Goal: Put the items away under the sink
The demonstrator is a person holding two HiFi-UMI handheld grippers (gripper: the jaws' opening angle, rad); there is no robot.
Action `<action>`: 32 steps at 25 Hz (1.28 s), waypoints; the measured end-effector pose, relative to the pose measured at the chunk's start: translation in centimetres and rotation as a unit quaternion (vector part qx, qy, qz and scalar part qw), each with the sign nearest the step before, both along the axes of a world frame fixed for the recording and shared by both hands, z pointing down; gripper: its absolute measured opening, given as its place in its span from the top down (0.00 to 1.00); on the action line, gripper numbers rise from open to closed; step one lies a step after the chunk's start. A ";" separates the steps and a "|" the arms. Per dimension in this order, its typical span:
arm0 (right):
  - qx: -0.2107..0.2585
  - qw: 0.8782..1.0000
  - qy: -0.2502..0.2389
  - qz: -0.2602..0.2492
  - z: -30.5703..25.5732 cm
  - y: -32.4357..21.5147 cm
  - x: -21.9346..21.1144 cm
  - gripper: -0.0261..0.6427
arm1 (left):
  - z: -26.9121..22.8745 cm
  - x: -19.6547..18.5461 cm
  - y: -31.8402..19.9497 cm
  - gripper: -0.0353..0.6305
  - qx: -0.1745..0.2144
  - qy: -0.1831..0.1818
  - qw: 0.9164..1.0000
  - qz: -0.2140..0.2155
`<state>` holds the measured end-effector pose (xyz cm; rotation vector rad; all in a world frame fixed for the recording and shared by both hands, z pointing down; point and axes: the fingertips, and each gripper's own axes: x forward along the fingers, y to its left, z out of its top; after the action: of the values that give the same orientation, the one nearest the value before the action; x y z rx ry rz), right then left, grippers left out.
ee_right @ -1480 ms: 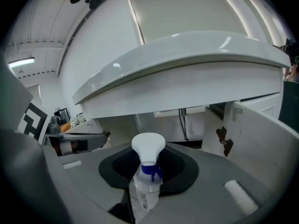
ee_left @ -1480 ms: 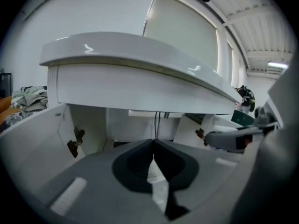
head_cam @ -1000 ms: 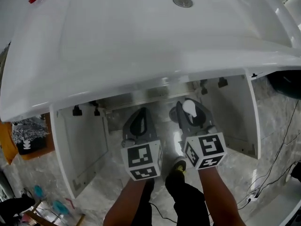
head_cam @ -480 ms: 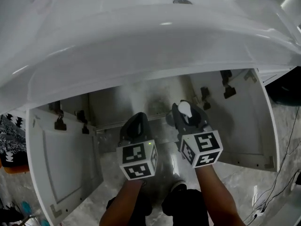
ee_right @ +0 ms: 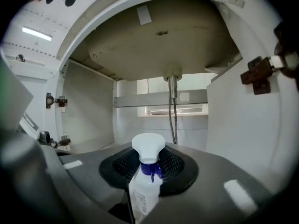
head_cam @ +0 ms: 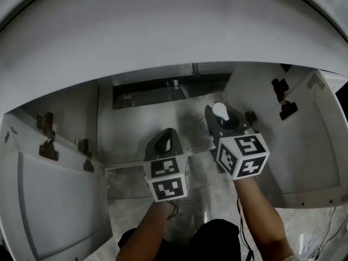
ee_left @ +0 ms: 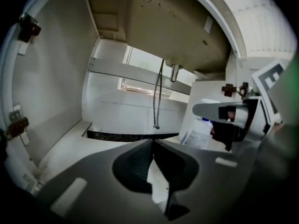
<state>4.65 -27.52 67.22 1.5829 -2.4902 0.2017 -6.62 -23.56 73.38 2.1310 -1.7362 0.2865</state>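
One spray bottle point(ee_right: 144, 186), two hand-held grippers point(head_cam: 166, 140) point(head_cam: 220, 116)

No legible txt; spray bottle point(ee_right: 144, 190) label print too small/blurred.

- Your left gripper point(head_cam: 166, 140) and right gripper point(head_cam: 223, 119) reach side by side into the open cabinet point(head_cam: 136, 126) under the sink point(head_cam: 163, 31).
- A spray bottle point(head_cam: 219, 110), showing its white cap, sits in the right gripper.
- Door hinges point(head_cam: 48, 145) flank the opening.
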 end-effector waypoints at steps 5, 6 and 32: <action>-0.004 1.000 0.009 0.004 1.6 -3.4 0.5 0.81 | 0.2 -0.7 -2.1 0.93 0.005 0.015 1.000 -0.018; -0.005 1.000 0.012 0.009 1.9 -4.0 0.7 0.81 | 0.3 -0.7 -2.2 0.93 0.006 0.018 1.000 -0.020; -0.016 0.995 0.043 0.091 6.2 -13.0 5.7 0.81 | 1.6 -1.2 -2.0 0.93 0.009 -0.018 1.000 -0.003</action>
<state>10.40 -40.54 73.45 1.7658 -2.2695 0.1938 -7.79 -25.59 74.94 2.1460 -1.7719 0.3103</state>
